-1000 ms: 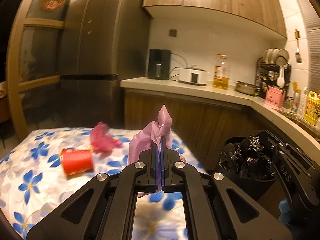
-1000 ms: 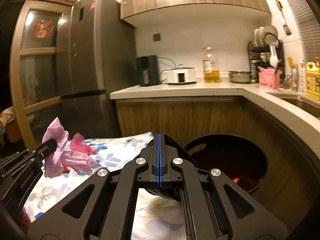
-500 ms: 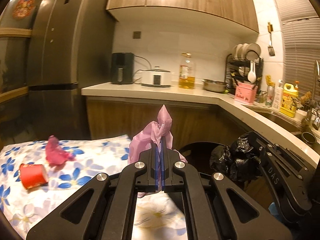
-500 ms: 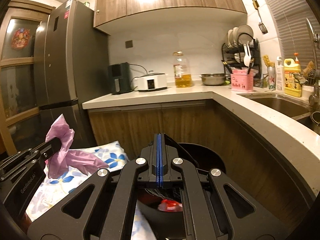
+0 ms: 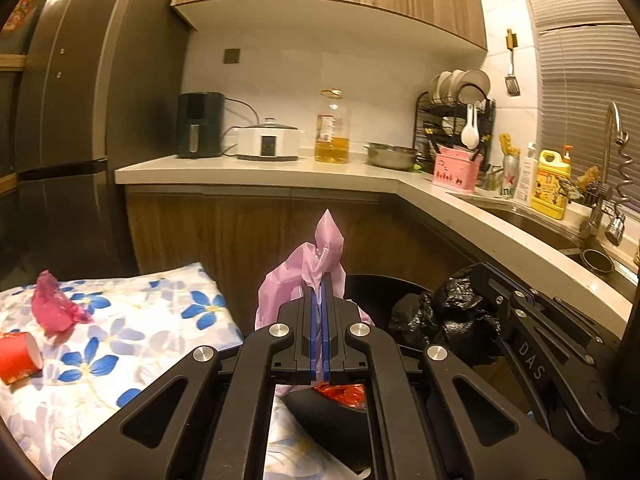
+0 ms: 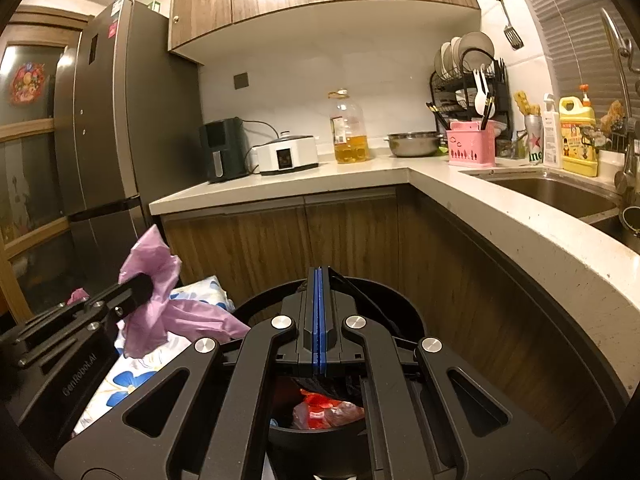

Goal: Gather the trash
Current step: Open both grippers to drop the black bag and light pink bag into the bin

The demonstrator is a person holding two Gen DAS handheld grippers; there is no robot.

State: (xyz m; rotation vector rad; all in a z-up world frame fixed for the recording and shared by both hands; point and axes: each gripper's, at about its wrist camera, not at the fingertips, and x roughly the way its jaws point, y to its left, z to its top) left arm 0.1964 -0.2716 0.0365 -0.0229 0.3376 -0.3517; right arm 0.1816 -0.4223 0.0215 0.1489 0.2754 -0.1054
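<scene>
Both grippers have swung off the floral cloth (image 5: 120,328) toward the black bin (image 6: 404,312); left gripper (image 5: 319,320) clenched on pink bag (image 5: 320,264), hanging ahead of its tips at the cloth's right edge, bin rim just right. Right gripper (image 6: 319,312) pinched on black bag (image 5: 444,320) over the bin mouth, red trash inside; counter edge (image 6: 520,240) curves close right

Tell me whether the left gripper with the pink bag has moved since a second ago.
Yes. The left gripper, shut on the pink bag, has swung right, off the flowered cloth and toward the black bin.
</scene>
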